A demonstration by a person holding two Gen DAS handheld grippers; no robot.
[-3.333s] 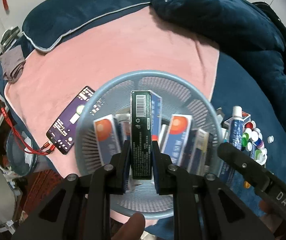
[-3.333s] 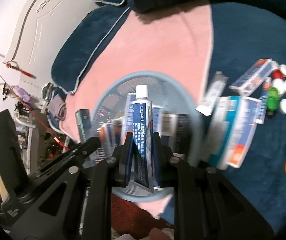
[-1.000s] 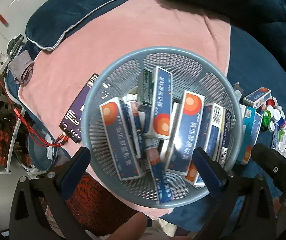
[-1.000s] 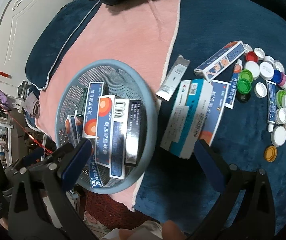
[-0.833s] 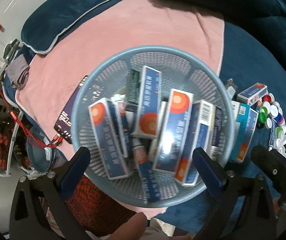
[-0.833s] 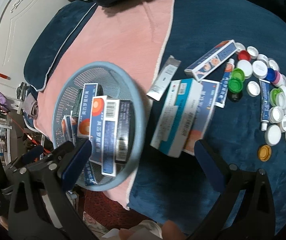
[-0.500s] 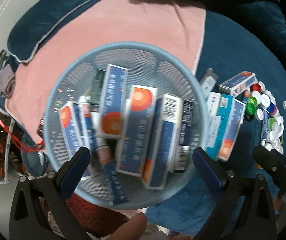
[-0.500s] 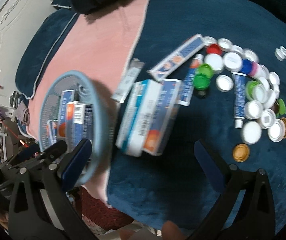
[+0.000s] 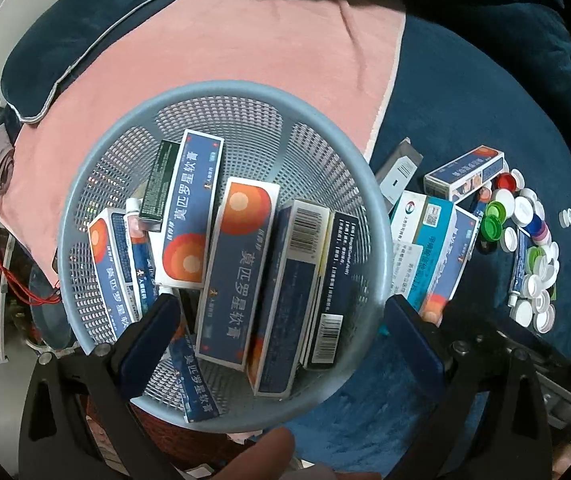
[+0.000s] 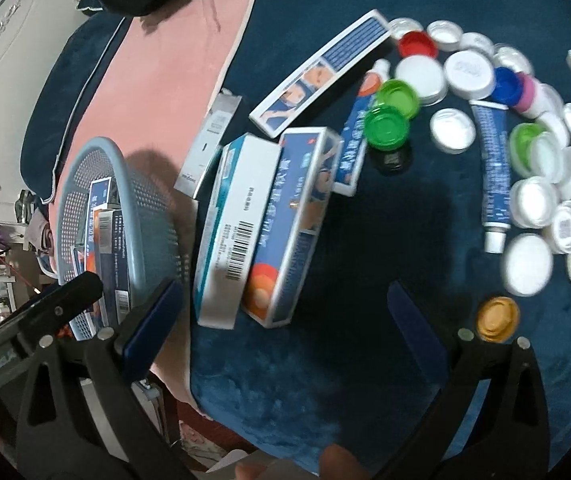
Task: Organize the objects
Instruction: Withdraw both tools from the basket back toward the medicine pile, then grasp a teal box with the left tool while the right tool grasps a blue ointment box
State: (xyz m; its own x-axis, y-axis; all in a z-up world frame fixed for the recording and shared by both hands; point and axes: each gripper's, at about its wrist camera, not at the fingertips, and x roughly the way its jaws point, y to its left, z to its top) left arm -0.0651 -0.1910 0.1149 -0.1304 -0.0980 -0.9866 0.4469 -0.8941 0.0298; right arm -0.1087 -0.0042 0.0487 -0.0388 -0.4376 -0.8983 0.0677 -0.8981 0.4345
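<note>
Both the left tongs (image 9: 279,344) and right tongs (image 10: 281,320) gape wide, holding nothing. The round grey-blue mesh plastic basket (image 9: 133,128) of blue ointment boxes (image 9: 237,272) sits on a pink towel (image 9: 213,40) over a dark-blue plush bed cover (image 10: 365,380), beside loose boxes (image 10: 269,216) and scattered bottle caps (image 10: 469,72).

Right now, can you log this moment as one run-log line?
left tool: open, empty, over round grey mesh basket | right tool: open, empty, over stacked blue and white cartons on dark blue blanket
</note>
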